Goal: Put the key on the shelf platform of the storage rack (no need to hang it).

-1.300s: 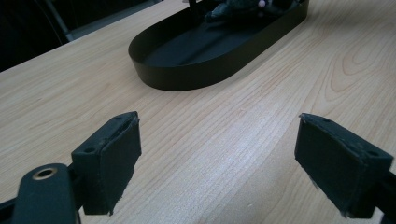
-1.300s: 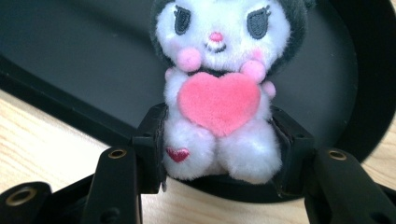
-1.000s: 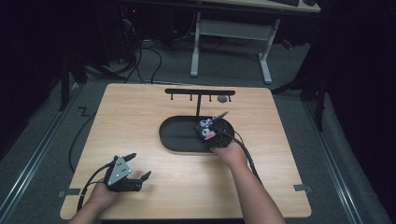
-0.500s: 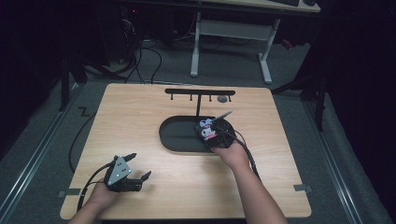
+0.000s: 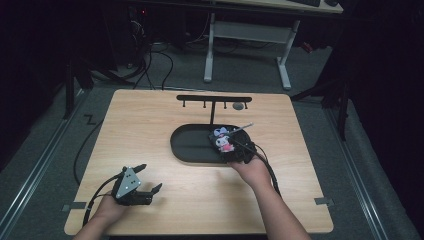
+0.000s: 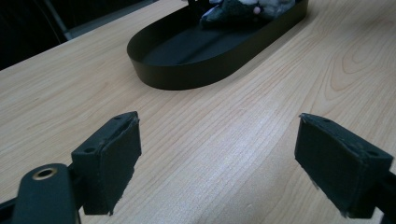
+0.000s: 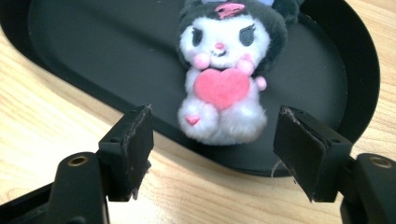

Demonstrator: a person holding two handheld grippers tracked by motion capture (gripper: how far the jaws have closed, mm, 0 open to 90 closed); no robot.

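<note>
Pale wooden tabletop carries our black oval metal tray. Inside its right end lies the black-and-white plush toy with a pink heart. Our right gripper has just been opening, toy free; left gripper gapes empty, well left of the tray.

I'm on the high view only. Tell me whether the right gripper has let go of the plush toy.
Observer: Yes. In the right gripper view the right gripper has just been opening; its pads stand clear of the plush toy.
Operator: Report how the toy lies.
Observer: Face up in the black oval tray, a pink heart on its chest, its feet at the near rim.
Operator: Check the left gripper.
Observer: The left gripper is open over bare table, nothing between its pads.
</note>
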